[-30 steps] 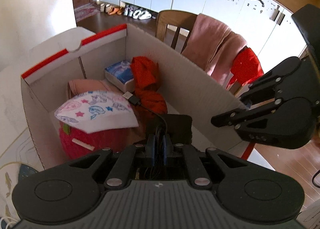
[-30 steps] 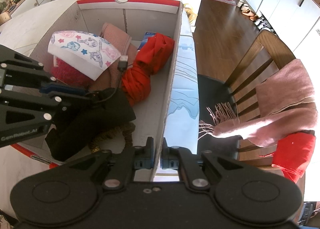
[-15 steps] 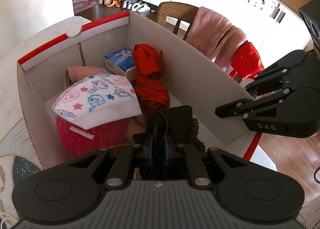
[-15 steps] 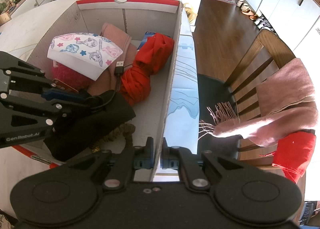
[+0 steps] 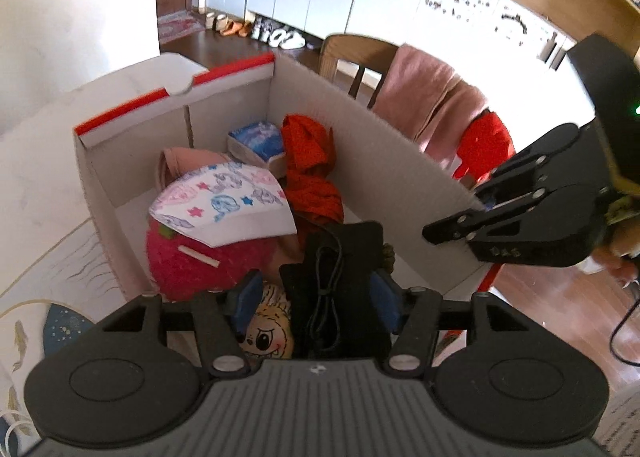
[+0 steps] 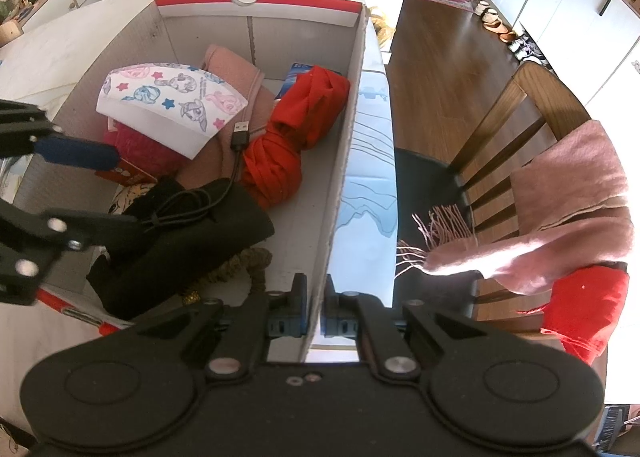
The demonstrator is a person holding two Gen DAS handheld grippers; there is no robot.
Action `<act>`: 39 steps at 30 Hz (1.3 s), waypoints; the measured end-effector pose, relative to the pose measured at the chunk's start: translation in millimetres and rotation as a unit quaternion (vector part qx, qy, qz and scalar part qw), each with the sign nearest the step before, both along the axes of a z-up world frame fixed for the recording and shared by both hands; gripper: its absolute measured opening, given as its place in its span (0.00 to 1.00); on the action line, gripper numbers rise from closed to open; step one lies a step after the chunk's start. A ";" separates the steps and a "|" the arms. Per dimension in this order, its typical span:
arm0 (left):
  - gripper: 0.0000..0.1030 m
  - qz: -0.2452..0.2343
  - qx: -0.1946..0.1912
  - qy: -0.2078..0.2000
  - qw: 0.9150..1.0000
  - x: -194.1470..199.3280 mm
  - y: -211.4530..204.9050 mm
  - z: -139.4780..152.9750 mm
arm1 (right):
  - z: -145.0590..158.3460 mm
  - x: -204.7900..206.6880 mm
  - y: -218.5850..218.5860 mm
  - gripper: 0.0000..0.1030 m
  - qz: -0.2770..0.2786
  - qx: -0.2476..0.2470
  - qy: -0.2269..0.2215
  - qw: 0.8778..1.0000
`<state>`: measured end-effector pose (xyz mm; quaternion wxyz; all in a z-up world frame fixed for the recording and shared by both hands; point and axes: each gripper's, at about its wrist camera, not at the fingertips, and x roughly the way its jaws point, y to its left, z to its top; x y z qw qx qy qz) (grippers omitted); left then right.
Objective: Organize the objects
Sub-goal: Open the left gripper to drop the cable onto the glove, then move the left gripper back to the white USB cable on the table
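I keep my right gripper point(image 6: 316, 313) pinched on the near end of the box's right wall point(image 6: 340, 193), one finger inside and one outside, so the box point(image 5: 224, 77) stays put on the table point(image 6: 60, 41) while my other hand works in it. My left gripper point(image 5: 316, 297) sits low over the near end of the box with its fingers spread fairly wide, and the black pouch point(image 5: 340, 281) with its coiled cable point(image 5: 326, 289) lies between them; from the right view one blue pad point(image 6: 76, 151) hangs clear above the pouch while the lower finger lies alongside the cable bundle, so I judge the pouch is resting in the box on its own weight and is no longer gripped. It leans against the red cloth point(image 6: 292, 149), its USB plug point(image 6: 240, 135) pointing up towards the patterned paper cup point(image 6: 168, 105), which rests on a pink plush point(image 5: 204, 261). A cartoon-faced toy point(image 5: 268, 333) peeks out just left of the pouch, and a blue pack point(image 5: 258, 139) sits in the far corner. The pouch looks soft and likely to slump, and the loose cable could catch on a finger if I lift out carelessly. I judge this placement nearly done.
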<state>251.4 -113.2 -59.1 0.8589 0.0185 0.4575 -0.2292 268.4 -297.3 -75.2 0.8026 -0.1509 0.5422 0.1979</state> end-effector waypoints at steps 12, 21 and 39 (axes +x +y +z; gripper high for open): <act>0.57 0.050 -0.025 -0.053 0.997 -27.6 33.9 48.6 | 0.7 0.8 0.7 0.05 0.005 -0.004 0.000 1.000; 0.73 0.141 -0.008 -0.073 0.987 -50.3 101.5 62.3 | 0.8 1.1 0.7 0.05 0.008 -0.007 0.001 1.000; 0.78 0.356 0.065 0.011 0.932 -85.4 234.3 -10.1 | 1.6 1.4 0.8 0.05 0.011 -0.011 0.002 1.000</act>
